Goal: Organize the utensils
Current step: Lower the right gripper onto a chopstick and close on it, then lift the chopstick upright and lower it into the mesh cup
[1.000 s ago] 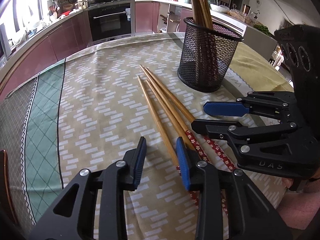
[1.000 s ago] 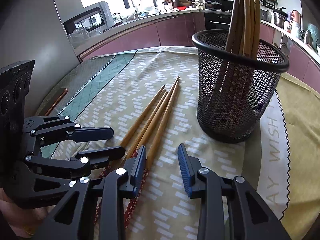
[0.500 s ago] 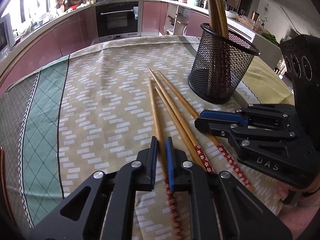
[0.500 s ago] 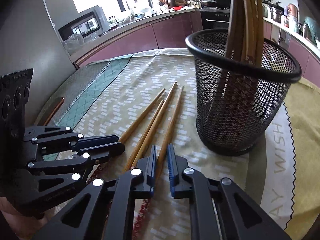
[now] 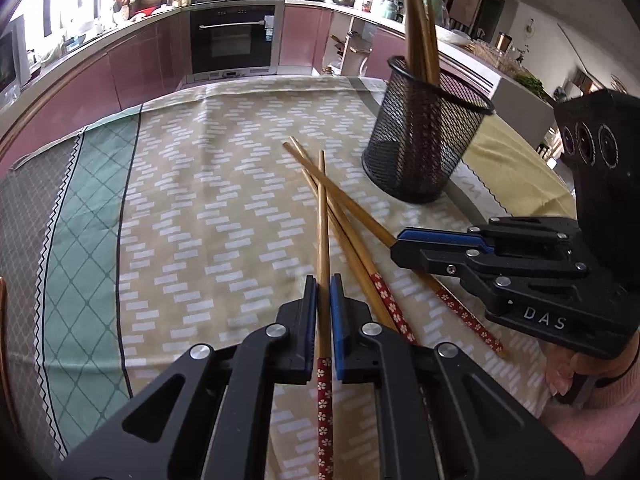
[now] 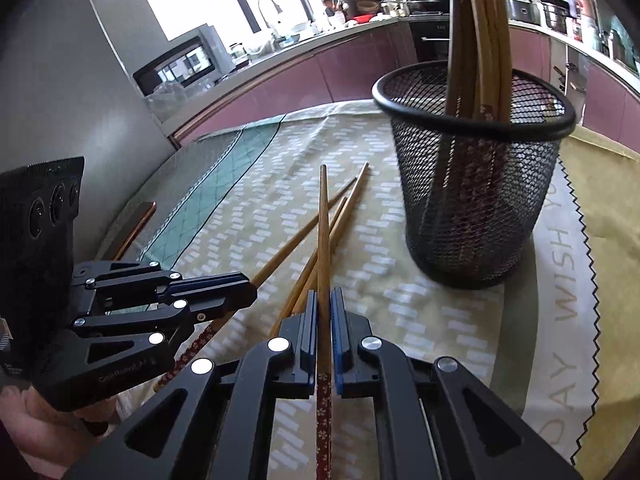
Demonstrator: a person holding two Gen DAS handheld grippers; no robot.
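Jaws clamped: left gripper (image 5: 323, 312) and right gripper (image 6: 324, 320) each pinch one flower-ended bamboo chopstick (image 5: 322, 216) lengthwise; black mesh holder (image 6: 472, 200) ahead (right nearer).

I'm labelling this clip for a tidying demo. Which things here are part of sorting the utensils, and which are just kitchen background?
Part of the job:
- left gripper, shut on a chopstick
- right gripper, shut on another chopstick
- two loose chopsticks on the tablecloth
- mesh holder

Background:
- oven
- microwave
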